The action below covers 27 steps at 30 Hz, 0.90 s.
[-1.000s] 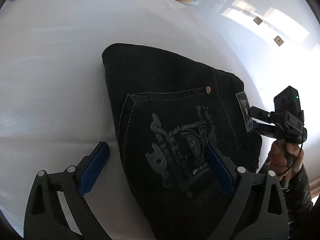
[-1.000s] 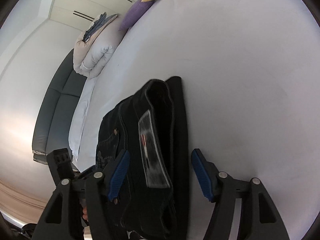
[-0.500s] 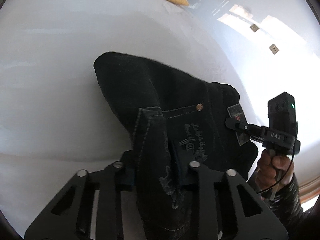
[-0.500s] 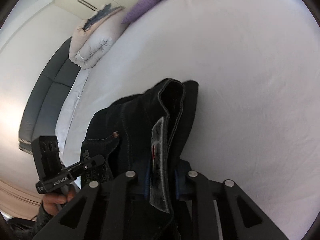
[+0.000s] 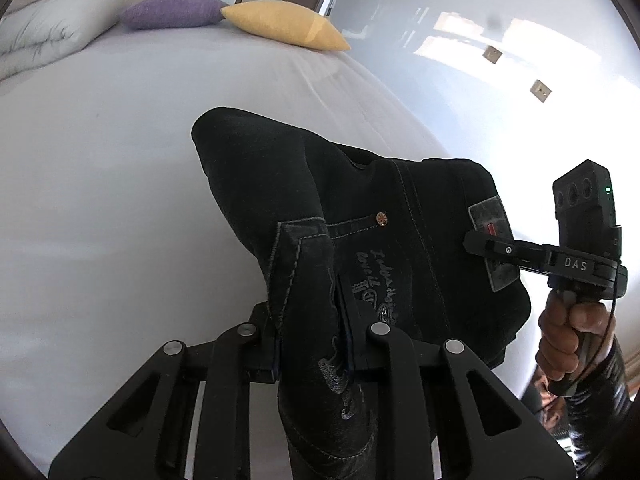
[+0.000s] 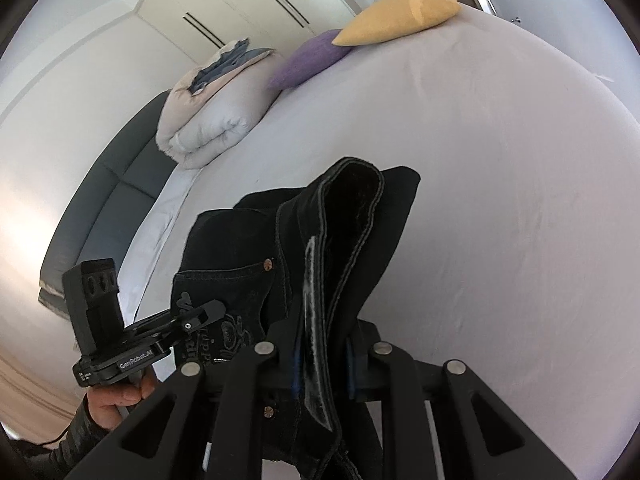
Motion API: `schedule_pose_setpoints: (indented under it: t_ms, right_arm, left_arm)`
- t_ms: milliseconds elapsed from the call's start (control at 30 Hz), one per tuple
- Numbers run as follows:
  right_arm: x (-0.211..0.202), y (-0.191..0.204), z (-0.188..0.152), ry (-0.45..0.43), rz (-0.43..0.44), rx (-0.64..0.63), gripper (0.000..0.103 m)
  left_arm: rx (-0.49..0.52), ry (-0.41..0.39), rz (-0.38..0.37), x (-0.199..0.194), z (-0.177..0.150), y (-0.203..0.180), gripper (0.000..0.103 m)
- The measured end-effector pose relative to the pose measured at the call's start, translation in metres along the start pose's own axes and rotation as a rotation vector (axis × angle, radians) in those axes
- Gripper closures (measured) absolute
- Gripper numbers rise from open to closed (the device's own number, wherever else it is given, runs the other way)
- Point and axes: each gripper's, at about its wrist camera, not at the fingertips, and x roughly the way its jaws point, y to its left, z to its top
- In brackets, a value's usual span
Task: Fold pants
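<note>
Both hand-held grippers, left (image 5: 310,344) and right (image 6: 322,364), pinch the pants (image 5: 360,208) near edge; the pants' length runs away across the bed (image 5: 100,200).

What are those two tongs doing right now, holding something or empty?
Left tongs: closing on the black pants, pocket side.
Right tongs: shut on the pants, at the waistband patch.
</note>
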Motion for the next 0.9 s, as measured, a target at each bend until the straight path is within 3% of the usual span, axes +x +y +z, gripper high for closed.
schedule_pose_setpoints:
  t_ms: [133, 233, 333, 367, 500, 633, 700, 800, 900]
  right_arm:
    - [0.02, -0.033, 0.026, 0.008, -0.005, 0.055, 0.085]
    - [0.044, -0.051, 0.028, 0.041, -0.036, 0.089, 0.085]
    - [0.058, -0.075, 0.021, 0.052, -0.067, 0.146, 0.073]
    - [0.06, -0.085, 0.017, 0.044, -0.052, 0.168, 0.072]
    - [0.061, -0.088, 0.01, -0.004, -0.013, 0.152, 0.073]
    - [0.051, -0.081, 0.006, -0.024, -0.04, 0.151, 0.065]
    - [0.036, -0.075, 0.001, -0.05, -0.095, 0.14, 0.054]
    - [0.014, -0.061, -0.008, -0.091, -0.178, 0.119, 0.05]
    - [-0.024, -0.035, -0.029, -0.167, -0.245, 0.045, 0.042]
  left_arm:
    - [-0.019, 0.02, 0.005, 0.042, 0.03, 0.018, 0.083]
    - [-0.039, 0.061, 0.025, 0.074, 0.029, 0.031, 0.082]
    - [-0.033, 0.065, 0.05, 0.09, 0.021, 0.037, 0.068]
    - [-0.025, 0.062, 0.069, 0.093, 0.02, 0.039, 0.06]
    - [0.004, 0.029, 0.11, 0.1, 0.02, 0.037, 0.047]
    - [-0.001, -0.032, 0.125, 0.084, 0.0, 0.039, 0.043]
    - [0.013, -0.073, 0.148, 0.071, -0.009, 0.039, 0.043]
    - [0.034, -0.138, 0.197, 0.046, -0.025, 0.027, 0.043]
    - [0.104, -0.25, 0.308, 0.01, -0.053, 0.002, 0.023]
